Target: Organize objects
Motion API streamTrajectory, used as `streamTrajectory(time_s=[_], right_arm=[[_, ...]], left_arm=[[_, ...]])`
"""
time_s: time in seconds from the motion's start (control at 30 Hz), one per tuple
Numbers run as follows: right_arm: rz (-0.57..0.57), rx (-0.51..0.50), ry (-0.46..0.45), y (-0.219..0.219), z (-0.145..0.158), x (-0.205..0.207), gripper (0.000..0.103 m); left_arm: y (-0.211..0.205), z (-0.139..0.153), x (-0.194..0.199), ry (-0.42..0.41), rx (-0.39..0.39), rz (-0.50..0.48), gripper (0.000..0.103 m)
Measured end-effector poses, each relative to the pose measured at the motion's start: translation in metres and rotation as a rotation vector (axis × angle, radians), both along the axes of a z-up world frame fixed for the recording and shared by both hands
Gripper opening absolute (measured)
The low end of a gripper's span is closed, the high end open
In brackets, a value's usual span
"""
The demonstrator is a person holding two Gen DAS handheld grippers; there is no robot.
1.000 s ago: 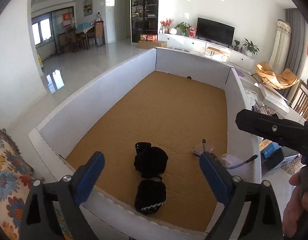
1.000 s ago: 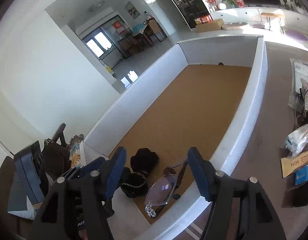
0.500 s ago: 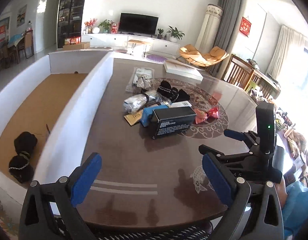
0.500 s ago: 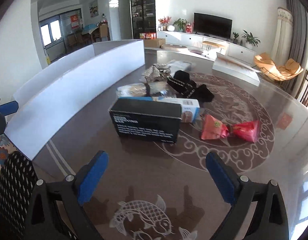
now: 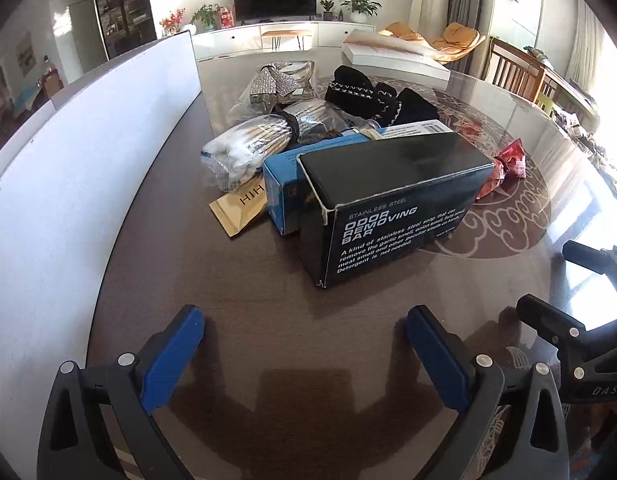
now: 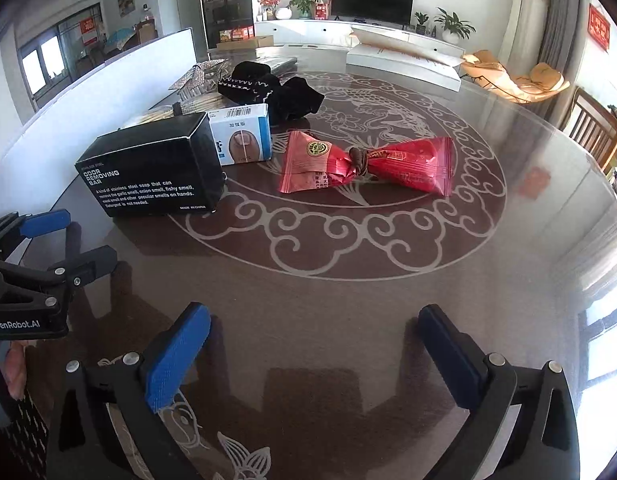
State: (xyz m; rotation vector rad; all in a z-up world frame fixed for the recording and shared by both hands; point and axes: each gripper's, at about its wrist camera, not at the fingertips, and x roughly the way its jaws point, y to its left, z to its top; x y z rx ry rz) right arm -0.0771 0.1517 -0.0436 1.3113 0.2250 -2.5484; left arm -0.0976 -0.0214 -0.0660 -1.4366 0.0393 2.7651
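A black "odor removing bar" box [image 5: 388, 196] [image 6: 156, 168] lies on the dark glass table [image 5: 268, 352], just ahead of my open, empty left gripper [image 5: 304, 336]. Behind it lie a blue box [image 5: 284, 192], a bag of cotton swabs [image 5: 252, 148], a tan packet [image 5: 240, 208], black scrunchies [image 5: 372, 96] and a silver bow [image 5: 272, 80]. Two red snack packets tied together [image 6: 364, 164] lie ahead of my open, empty right gripper [image 6: 312, 336]. A white-and-blue box end [image 6: 244, 136] shows beside the black box.
The white wall of the big cardboard box [image 5: 80, 168] runs along the table's left side. A flat white box [image 5: 396, 56] lies at the table's far edge. The left gripper [image 6: 44, 248] shows at the left of the right wrist view.
Both grippers have swung away from the cardboard box interior, over the table and closer to the pile. The black box now looms large before the left gripper. Both stay open.
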Motion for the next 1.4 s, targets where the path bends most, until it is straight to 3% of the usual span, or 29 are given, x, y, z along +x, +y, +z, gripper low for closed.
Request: streamTrajectory(time_s=[0.47,1.4], right_arm=[[0.000,0.001,0.000,-0.001,-0.001,-0.003,0.103],[-0.003,0.001,0.002,-0.001,-0.001,-0.001,0.103]], left_arm=[[0.001,0.002,-0.034,0.009,0.012,-0.044,0.103],[0.001,0.002,-0.035,0.009,0.013,-0.047,0.103]])
